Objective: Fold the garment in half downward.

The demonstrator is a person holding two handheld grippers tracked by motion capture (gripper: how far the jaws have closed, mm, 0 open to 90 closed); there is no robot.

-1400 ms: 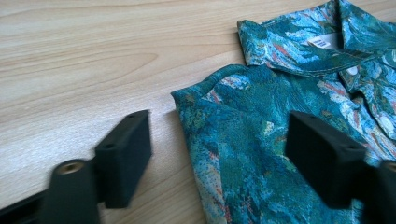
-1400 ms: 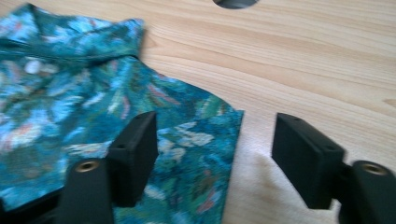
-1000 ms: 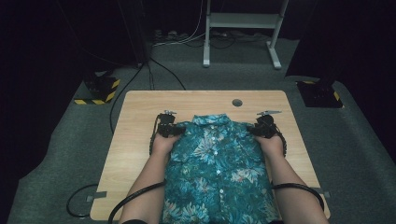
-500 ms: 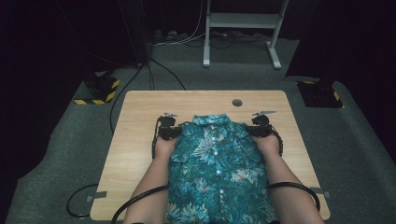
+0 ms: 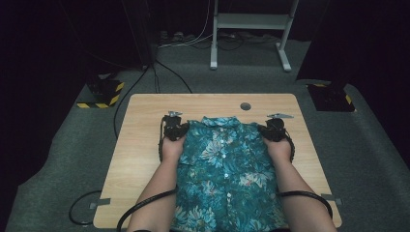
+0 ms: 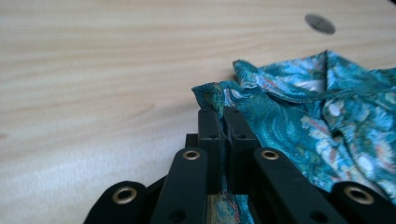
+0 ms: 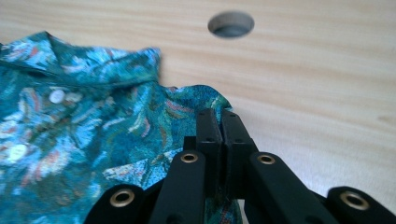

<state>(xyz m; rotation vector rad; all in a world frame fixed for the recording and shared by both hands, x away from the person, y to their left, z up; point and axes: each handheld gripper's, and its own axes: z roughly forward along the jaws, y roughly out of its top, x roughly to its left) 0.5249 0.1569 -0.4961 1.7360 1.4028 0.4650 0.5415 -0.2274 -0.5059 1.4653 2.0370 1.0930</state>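
Note:
A teal floral button-up shirt [image 5: 225, 169] lies face up on the wooden table [image 5: 145, 111], collar toward the far edge and hem hanging over the near edge. My left gripper [image 5: 175, 126] is shut on the shirt's left shoulder [image 6: 212, 95]; a fold of cloth bunches above its jaws. At the other shoulder [image 7: 201, 100], my right gripper [image 5: 273, 127] is shut on the fabric too. The collar [image 6: 322, 79] and white buttons [image 7: 57, 96] lie between the two grippers.
A round cable hole [image 5: 245, 106] sits in the table beyond the collar. Bare wood lies on both sides of the shirt and along the far edge. Cables [image 5: 145, 205] trail off the near edge. A metal stand [image 5: 251, 29] is on the floor behind.
Both grippers have moved slightly toward the far edge, drawing the shirt's shoulders and collar further up the table.

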